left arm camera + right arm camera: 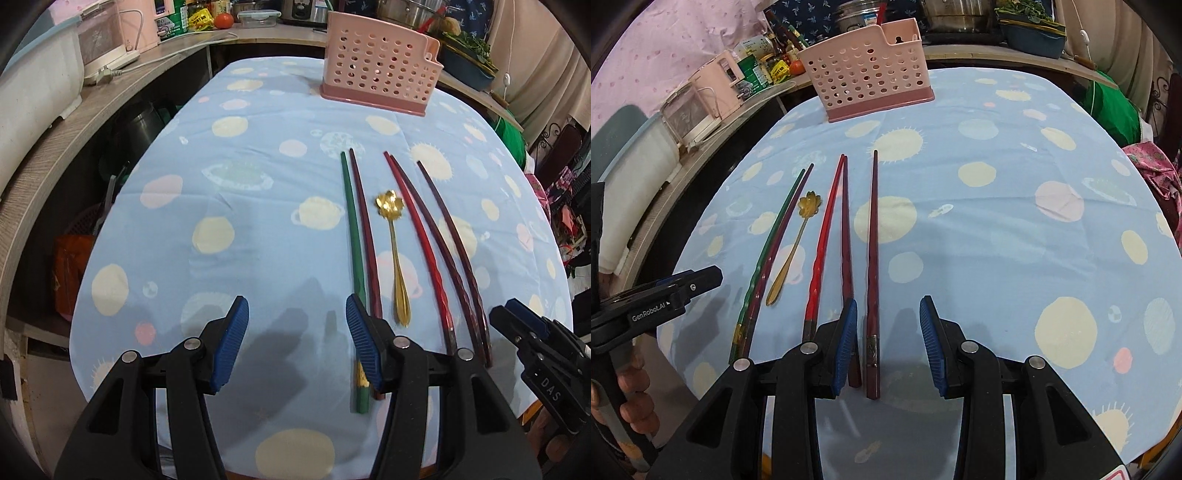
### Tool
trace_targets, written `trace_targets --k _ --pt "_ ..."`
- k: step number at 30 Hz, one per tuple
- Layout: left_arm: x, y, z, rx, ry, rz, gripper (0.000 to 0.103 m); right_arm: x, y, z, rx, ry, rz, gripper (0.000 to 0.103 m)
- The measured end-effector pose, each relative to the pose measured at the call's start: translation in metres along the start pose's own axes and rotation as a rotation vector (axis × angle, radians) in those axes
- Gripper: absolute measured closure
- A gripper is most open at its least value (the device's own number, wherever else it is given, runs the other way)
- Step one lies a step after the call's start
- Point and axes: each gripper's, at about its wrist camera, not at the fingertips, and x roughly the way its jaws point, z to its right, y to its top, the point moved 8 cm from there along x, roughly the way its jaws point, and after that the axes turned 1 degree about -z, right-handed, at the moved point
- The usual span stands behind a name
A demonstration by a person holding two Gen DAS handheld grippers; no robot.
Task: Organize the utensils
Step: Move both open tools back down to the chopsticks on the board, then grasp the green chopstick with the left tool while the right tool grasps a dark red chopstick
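Both my grippers hang open and empty; the right straddles the far-right chopstick, bound for the basket, I reckon.

A: Lighting: even, indoor; soft shadows are cast on the tablecloth beneath the grippers.

B: Quality: strong fisheye bending, dark vignetted corners; background clutter is possibly slightly soft.

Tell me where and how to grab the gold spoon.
Take the gold spoon by its slim handle, near the wider tail end, from straight above. It lies flat between chopsticks, so the claw pads should straddle the handle sideways; the flower bowl is too broad and shallow.
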Motion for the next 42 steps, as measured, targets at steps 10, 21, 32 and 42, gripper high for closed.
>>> trace_targets --k 10,21,32,42 --pt "0.005 -0.016 0.011 0.022 -0.026 -0.034 0.051 0.004 -0.005 -0.001 -0.006 -0.015 -0.016 0.071" --pt "0.005 -0.025 0.016 0.035 -0.045 -0.053 0.051 0.007 -0.01 0.0 -0.011 -0.021 -0.027 0.079" --pt "0.012 -0.033 0.019 0.043 -0.048 -0.079 0.051 0.006 -0.012 0.0 -0.04 -0.051 -0.015 0.085" --pt "0.012 -0.036 0.021 0.068 -0.027 -0.068 0.051 0.007 -0.012 0.001 -0.039 -0.052 -0.013 0.089"
